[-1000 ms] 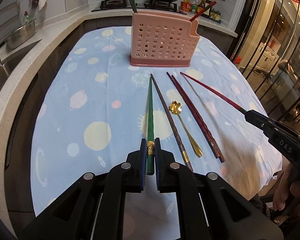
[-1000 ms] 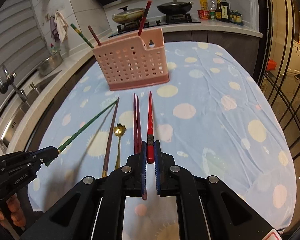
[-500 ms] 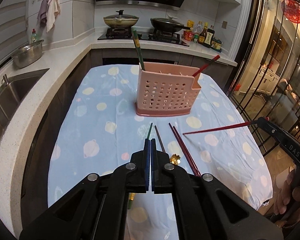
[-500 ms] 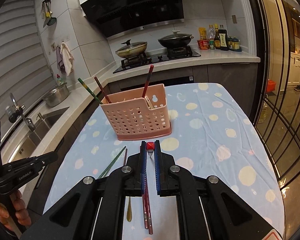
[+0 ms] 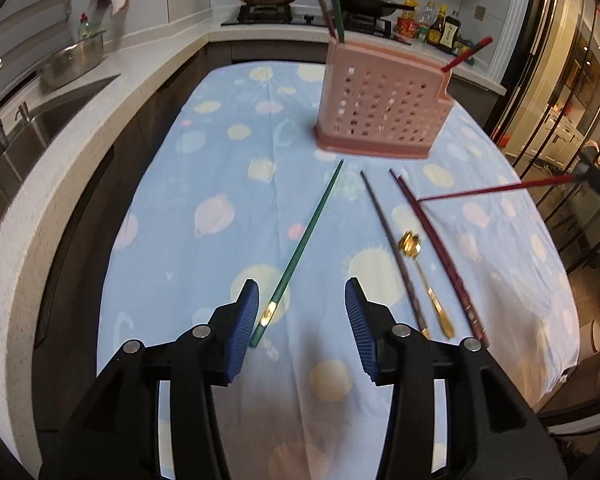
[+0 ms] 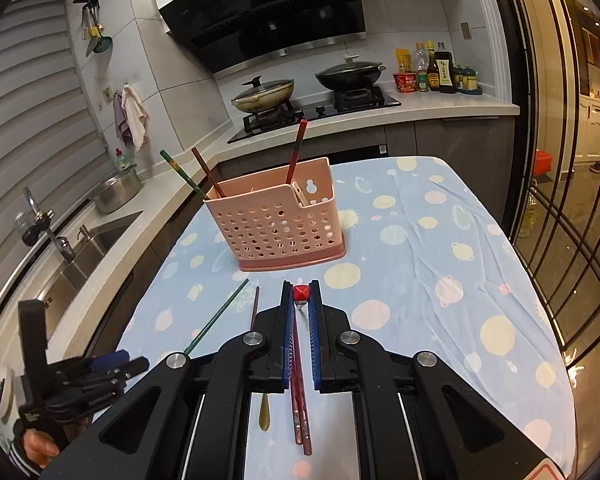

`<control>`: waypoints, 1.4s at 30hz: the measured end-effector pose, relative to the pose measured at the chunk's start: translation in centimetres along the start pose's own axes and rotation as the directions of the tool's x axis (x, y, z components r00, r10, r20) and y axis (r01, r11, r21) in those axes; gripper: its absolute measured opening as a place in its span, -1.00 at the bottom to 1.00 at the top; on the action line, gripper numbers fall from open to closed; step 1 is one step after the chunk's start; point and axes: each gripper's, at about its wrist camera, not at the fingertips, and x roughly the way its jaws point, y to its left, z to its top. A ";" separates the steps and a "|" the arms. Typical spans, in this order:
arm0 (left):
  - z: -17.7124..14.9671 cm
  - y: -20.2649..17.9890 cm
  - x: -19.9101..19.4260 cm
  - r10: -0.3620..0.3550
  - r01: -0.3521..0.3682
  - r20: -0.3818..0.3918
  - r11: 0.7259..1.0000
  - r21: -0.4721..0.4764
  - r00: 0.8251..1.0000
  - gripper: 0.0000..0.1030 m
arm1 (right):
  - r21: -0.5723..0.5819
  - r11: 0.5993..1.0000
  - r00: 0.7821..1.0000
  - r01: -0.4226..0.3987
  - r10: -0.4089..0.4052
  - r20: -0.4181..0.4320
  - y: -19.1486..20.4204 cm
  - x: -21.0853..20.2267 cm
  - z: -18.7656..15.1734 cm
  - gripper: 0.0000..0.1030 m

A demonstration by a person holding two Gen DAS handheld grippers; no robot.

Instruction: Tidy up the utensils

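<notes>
Left wrist view, from left to right: the left tongs (image 5: 300, 312) have just been opening and now stand released, and the green chopstick (image 5: 305, 242) lies flat on the blue spotted cloth over the counter (image 5: 220, 184), its gilt end between the blue pads but touching neither. It looks dropped, probably a slipped grip, since its mate already stands in the pink holder (image 5: 384, 102) at the far end. Next to the right lie a dark chopstick (image 5: 392, 248), the gold spoon (image 5: 424, 276) just beside it, then a maroon pair (image 5: 436, 248), all pointing roughly toward the holder, laid out for easy end grabs. Farthest right, a red chopstick (image 5: 496, 190) hangs in the air, slanting in from the other tool.

In the right wrist view, the right tongs (image 6: 300, 300) are clenched on that red chopstick by its thick end, the red cap showing between the pads and the shaft trailing back underneath. It faces the holder, where a matching red one leans in the right compartment, so I judge it is headed there
</notes>
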 end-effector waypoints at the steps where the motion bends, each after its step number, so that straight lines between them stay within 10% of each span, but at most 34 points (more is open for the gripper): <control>1: -0.7 0.4 0.8 0.015 -0.015 -0.023 1.000 -0.001 1.000 -0.17 | 0.002 1.000 1.000 -0.001 0.001 -0.005 0.0 0.0 -0.2 -0.86; 14: -2.1 2.2 4.9 0.023 -0.026 -0.064 0.999 -0.047 0.998 -0.20 | -0.003 1.000 0.999 0.001 -0.002 -0.052 0.7 0.2 -1.6 -0.86; 23: -2.2 1.6 5.3 -0.004 0.002 -0.074 1.000 -0.028 0.997 -0.83 | 0.000 1.000 0.998 0.003 -0.003 -0.061 0.7 0.4 -1.8 -0.86; 42: 7.4 -2.0 -7.0 -0.088 0.090 0.222 0.996 0.000 0.971 -0.87 | -0.007 0.998 0.993 -0.066 0.066 0.093 1.7 -1.7 3.4 -0.86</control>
